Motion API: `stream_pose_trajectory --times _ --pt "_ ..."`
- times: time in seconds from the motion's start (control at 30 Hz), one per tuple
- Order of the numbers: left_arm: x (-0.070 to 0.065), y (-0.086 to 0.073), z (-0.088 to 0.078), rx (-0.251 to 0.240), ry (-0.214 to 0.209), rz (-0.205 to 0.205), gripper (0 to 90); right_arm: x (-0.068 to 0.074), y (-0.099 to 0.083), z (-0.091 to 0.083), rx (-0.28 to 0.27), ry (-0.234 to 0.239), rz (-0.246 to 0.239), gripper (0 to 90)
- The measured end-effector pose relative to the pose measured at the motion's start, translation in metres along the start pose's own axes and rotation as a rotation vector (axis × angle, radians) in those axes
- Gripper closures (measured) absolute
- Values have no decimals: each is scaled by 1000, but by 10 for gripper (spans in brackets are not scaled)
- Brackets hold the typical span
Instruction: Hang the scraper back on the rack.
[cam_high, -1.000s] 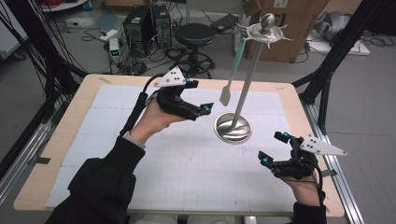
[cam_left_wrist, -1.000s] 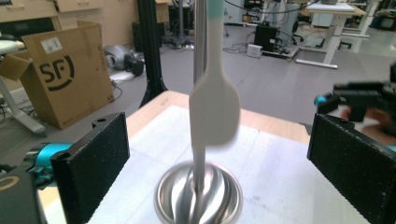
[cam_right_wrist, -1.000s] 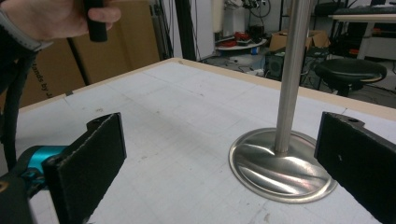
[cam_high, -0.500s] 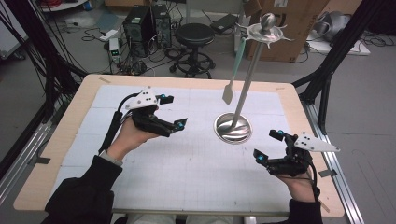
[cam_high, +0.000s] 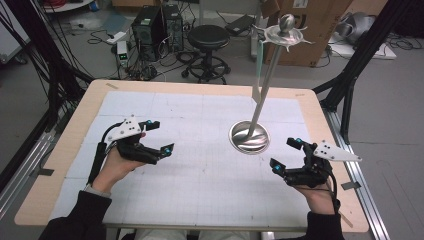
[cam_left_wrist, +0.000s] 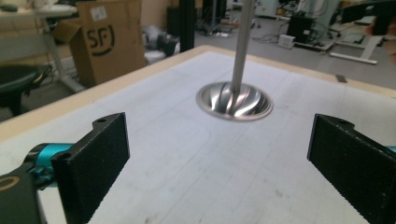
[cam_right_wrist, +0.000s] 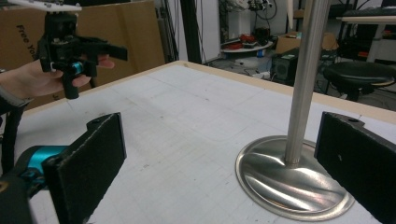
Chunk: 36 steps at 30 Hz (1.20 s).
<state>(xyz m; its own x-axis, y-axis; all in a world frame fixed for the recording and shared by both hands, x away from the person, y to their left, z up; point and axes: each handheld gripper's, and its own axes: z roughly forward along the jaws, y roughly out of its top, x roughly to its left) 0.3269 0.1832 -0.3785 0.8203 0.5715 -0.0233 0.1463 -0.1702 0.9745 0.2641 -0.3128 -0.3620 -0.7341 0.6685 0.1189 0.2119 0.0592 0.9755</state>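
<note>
A steel stand (cam_high: 249, 137) rises from the mat right of centre, its thin pole (cam_high: 267, 75) ending in a hooked disc (cam_high: 285, 34). A pale utensil (cam_high: 257, 70) hangs from one hook. My left gripper (cam_high: 161, 136) hovers open over the mat's left half, well away from the stand, with nothing between its jaws. My right gripper (cam_high: 283, 153) is open and empty just near-right of the base. The left gripper view looks across the mat at the round base (cam_left_wrist: 233, 100) between its wide-apart jaws. The right gripper view has the base (cam_right_wrist: 294, 179) close by its right jaw.
The white mat (cam_high: 200, 185) covers a wooden table (cam_high: 60, 165) with metal rails at both sides. Behind the far edge are a stool (cam_high: 209, 37), computer towers (cam_high: 150, 25) and a cardboard box (cam_high: 320, 25). A black frame leg (cam_high: 355, 75) stands at the right.
My left gripper has pulled back from beside the hanging utensil, moving left and toward the near side, still open. The right gripper has barely shifted.
</note>
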Motion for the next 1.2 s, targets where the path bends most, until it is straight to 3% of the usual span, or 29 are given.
stream_pose_trajectory --times 0.3,0.57,0.7,0.77,0.9,1.0,1.2 --pt "9 -21 -30 20 57 -21 62 -3 0 0 -13 -15 5 11" --pt "14 -36 -58 -60 98 -37 61 -8 -2 -1 -28 -35 11 11" --pt "14 -42 -72 -109 81 -32 62 -14 -8 -3 -33 -58 17 11" --pt "15 -46 -78 -113 106 -17 62 -19 -12 -4 -37 -69 32 11" --pt "25 -51 -87 -140 185 -66 61 -26 -18 -8 -43 -97 47 11" --pt "28 -52 -92 -167 225 -76 62 -27 -20 -8 -41 -99 50 11" --pt "29 -52 -93 -165 233 -79 62 -24 -21 -4 -29 -91 41 11"
